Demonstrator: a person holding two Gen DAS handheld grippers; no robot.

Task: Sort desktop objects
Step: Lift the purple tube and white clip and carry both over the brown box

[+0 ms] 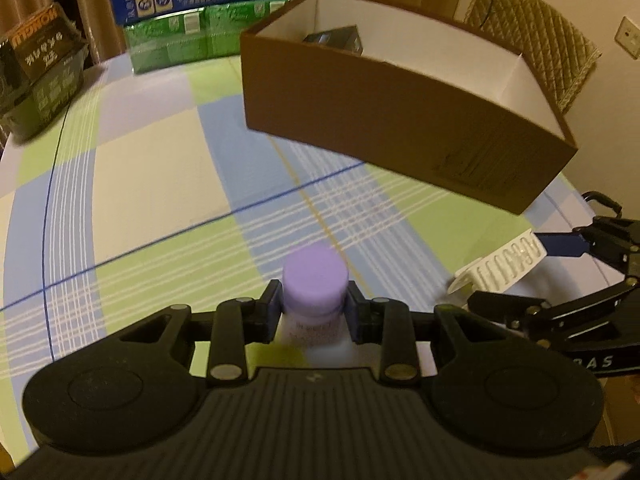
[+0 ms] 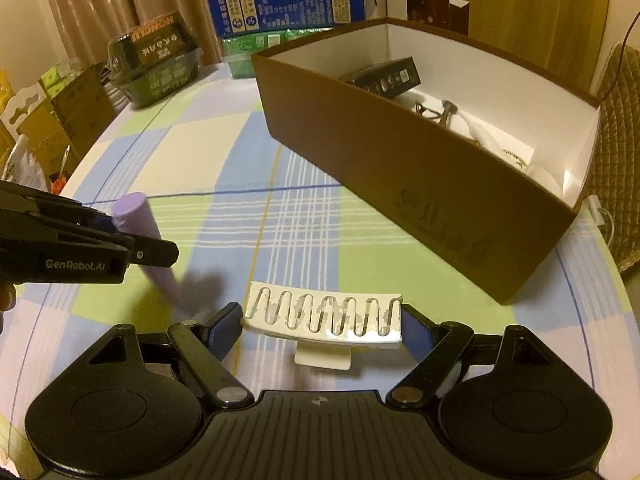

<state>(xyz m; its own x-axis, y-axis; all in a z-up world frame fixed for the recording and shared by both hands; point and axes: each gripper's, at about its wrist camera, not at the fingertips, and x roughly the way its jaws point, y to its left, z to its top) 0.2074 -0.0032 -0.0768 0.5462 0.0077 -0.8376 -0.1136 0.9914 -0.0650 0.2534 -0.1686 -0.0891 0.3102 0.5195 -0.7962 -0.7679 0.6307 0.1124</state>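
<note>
The purple-capped bottle sits pinched between the two blue pads of our left gripper, the pads pressing on its neck just under the cap, so that the cap stands out ahead of the fingertips. From our right wrist view the same bottle appears tilted, its cap end up and away from us and its lower end blurred above the checked tablecloth; we cannot tell whether that end touches the cloth.

Our right gripper is closed on the white slotted holder, one blue pad at each short end, the slotted face turned up toward the camera and a small white tab hanging beneath it. In the left wrist view that holder shows off to the right, clamped in the right gripper, which reaches in from the right edge, low over the table.

The left gripper enters the right wrist view from the left edge, roughly level, fingers pointing right.

Beyond both lies the brown cardboard box, open-topped and white inside, with a dark small box and other items we cannot make out. Farther back stand a blue carton, green packages and a dark basket.
</note>
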